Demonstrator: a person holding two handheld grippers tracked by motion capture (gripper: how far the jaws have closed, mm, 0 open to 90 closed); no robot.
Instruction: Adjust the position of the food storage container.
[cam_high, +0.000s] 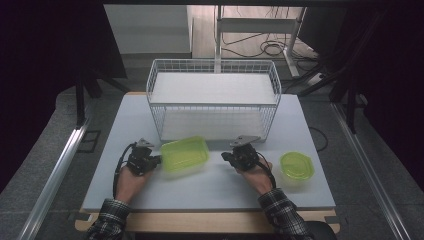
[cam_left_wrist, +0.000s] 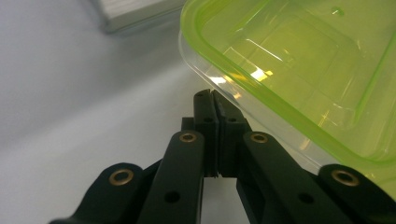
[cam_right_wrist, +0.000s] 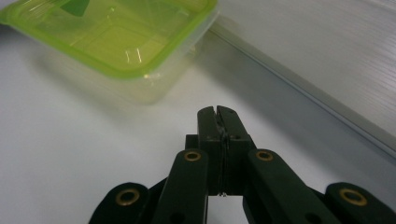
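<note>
green, see-through plastic makes up the box (cam_high: 184, 154), a lidded rectangular tub lying flat on the grey tabletop (cam_high: 210, 187), just in front of the wire basket (cam_high: 212, 97); it sits between the two hands, nearer the left one; in the left gripper view the box (cam_left_wrist: 299, 65) takes up the upper right, its green lid rim over a clear wall, and in the right gripper view the box (cam_right_wrist: 116, 39) lies at the upper left, well ahead of the tips.

left gripper (cam_high: 154, 160) lies low at the box's left end, its fingers pressed together with nothing between them; in its own view the left gripper (cam_left_wrist: 215, 100) has its tips just beside the clear wall of the box; whether they touch it i cannot tell.

right gripper (cam_high: 227, 156) sits off the box's right end, apart from it, pointing toward it; its fingers are likewise closed tight on nothing, seen plainly in its own view, where the right gripper (cam_right_wrist: 216, 112) hangs over bare tabletop; the white edge of the basket floor runs across the upper right there.

a second tub (cam_high: 296, 165), smaller, with rounded corners and a green lid, stands on the tabletop to the right of the right hand (cam_high: 257, 175), near it but not touching; the left hand (cam_high: 131, 182) comes in from the bottom edge, a plaid sleeve (cam_high: 107, 220) on that arm; black cables trail from both grippers.
</note>
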